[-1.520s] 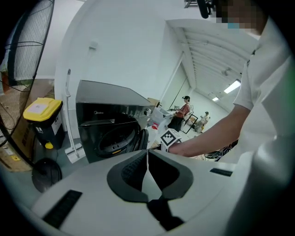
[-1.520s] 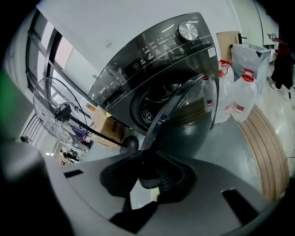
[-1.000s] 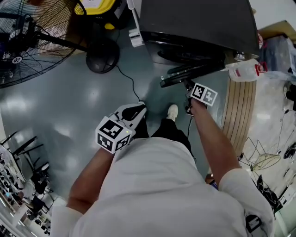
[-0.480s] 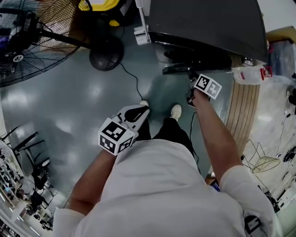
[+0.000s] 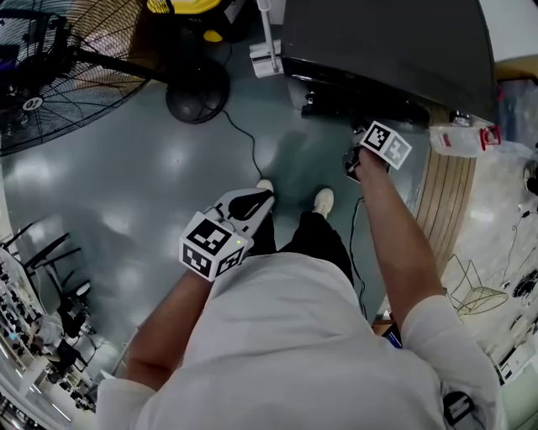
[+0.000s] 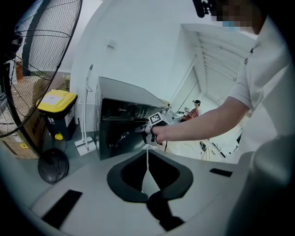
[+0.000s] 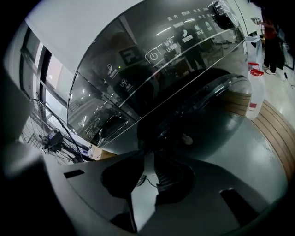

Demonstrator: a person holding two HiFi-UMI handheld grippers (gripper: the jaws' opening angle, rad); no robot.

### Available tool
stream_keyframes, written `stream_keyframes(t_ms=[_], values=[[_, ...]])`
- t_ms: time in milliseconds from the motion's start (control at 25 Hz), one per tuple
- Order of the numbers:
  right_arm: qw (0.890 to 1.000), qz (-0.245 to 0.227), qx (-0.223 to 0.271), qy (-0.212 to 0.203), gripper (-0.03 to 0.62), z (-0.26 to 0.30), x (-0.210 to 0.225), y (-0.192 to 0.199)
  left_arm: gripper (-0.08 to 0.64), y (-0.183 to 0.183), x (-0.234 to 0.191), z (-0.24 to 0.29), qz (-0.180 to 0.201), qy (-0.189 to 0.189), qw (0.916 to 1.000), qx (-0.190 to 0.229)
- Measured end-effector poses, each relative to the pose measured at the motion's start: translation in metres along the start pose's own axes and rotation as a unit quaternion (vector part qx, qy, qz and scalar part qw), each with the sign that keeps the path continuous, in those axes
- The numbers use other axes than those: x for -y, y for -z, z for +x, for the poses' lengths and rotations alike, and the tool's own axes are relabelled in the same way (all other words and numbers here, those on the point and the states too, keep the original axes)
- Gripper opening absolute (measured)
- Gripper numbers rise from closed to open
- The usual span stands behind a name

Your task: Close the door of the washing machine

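The dark washing machine [image 5: 378, 42] stands at the top of the head view. Its round glass door [image 7: 207, 106] lies almost flat against the front, under the control panel [image 7: 175, 46]. My right gripper [image 5: 353, 154] is stretched out to the door's edge, its tips right against the dark rim. Its jaws are closing, the tips nearly together, and I see nothing between them. My left gripper [image 5: 262, 195] hangs well back over the grey floor, shut and empty, pointing toward the machine [image 6: 120, 124].
A large floor fan [image 5: 50, 76] with a round base [image 5: 197, 92] stands at the left, with a cable [image 5: 244, 143] trailing across the floor. A yellow bin [image 5: 181, 7] is beside the machine. A white jug [image 5: 462, 138] and wooden boards [image 5: 445, 193] lie at the right.
The door has swung from well open to almost against the machine's front. My right gripper has followed it toward the machine. The left gripper has stayed where it was.
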State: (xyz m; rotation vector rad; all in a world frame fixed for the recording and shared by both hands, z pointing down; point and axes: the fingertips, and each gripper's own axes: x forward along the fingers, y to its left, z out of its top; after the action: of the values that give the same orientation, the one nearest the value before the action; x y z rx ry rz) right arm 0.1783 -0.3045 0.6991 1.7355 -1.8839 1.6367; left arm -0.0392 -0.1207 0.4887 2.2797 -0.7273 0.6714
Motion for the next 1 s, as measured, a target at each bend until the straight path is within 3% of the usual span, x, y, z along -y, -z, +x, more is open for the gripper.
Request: stream_keyframes(t_ms=[760, 1000], values=[[1.000, -0.003, 0.004, -0.001, 0.081, 0.011, -0.008, -0.015, 0.023, -0.002, -0.005, 0.005, 0.000, 0.016, 0.9998, -0.008], [0.999, -0.031, -0.001, -0.010, 0.075, 0.010, -0.010, -0.013, 0.023, -0.002, 0.001, 0.006, 0.013, 0.032, 0.9994, -0.007]])
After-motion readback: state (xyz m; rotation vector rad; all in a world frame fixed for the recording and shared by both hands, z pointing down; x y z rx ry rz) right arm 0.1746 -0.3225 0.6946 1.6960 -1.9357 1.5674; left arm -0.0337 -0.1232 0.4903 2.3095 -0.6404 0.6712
